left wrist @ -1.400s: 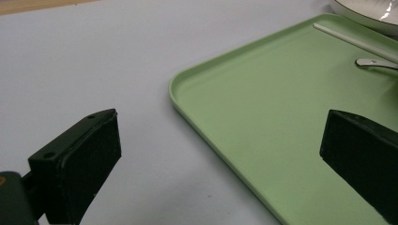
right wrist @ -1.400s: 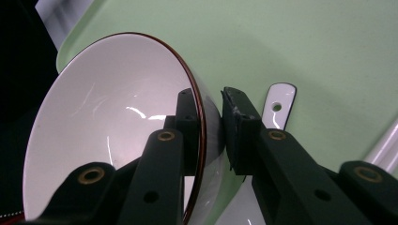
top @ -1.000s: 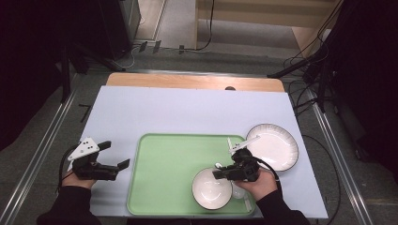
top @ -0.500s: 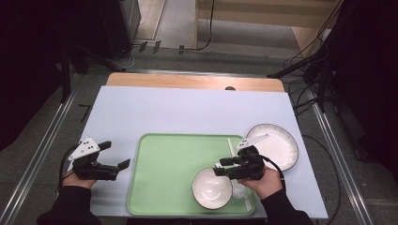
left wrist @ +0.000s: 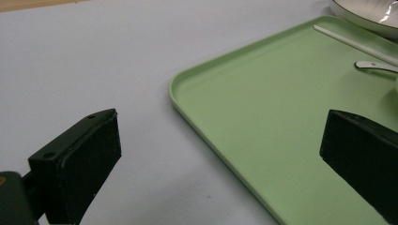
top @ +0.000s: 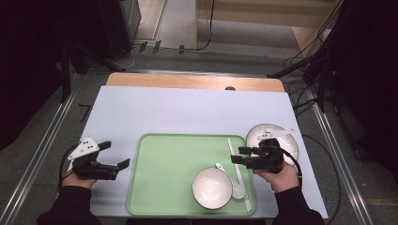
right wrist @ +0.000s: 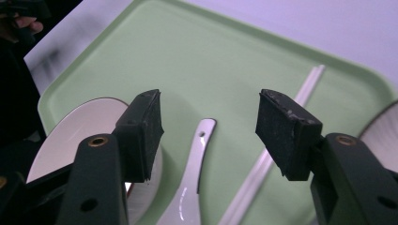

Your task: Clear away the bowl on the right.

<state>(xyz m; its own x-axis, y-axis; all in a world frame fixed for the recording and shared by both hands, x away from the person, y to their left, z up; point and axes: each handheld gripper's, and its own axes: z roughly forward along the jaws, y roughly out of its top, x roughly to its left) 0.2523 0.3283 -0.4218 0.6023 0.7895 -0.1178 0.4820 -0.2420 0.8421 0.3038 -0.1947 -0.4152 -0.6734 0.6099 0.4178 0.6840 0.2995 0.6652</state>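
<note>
A green tray (top: 173,168) lies on the white table. On its right part stand a white bowl (top: 212,187), a white spoon (top: 231,182) beside it and a pair of white chopsticks (top: 238,171). My right gripper (top: 238,155) hovers over the tray's right edge above the chopsticks, open, its jaws having just been opening with nothing between them. In the right gripper view the spoon (right wrist: 190,183) and the bowl (right wrist: 70,140) lie below the right gripper (right wrist: 211,131). My left gripper (top: 115,153) rests open left of the tray, with the tray's corner (left wrist: 211,89) ahead of its jaws.
A white plate (top: 286,140) sits on the table just right of the tray, partly behind my right hand. The tray's left half (top: 159,178) is bare. A wooden strip (top: 187,80) borders the table's far edge, with cables on the floor beyond.
My right gripper has opened and drawn back to the right and up from beside the bowl, and the spoon now lies uncovered on the tray. The left gripper has stayed put.
</note>
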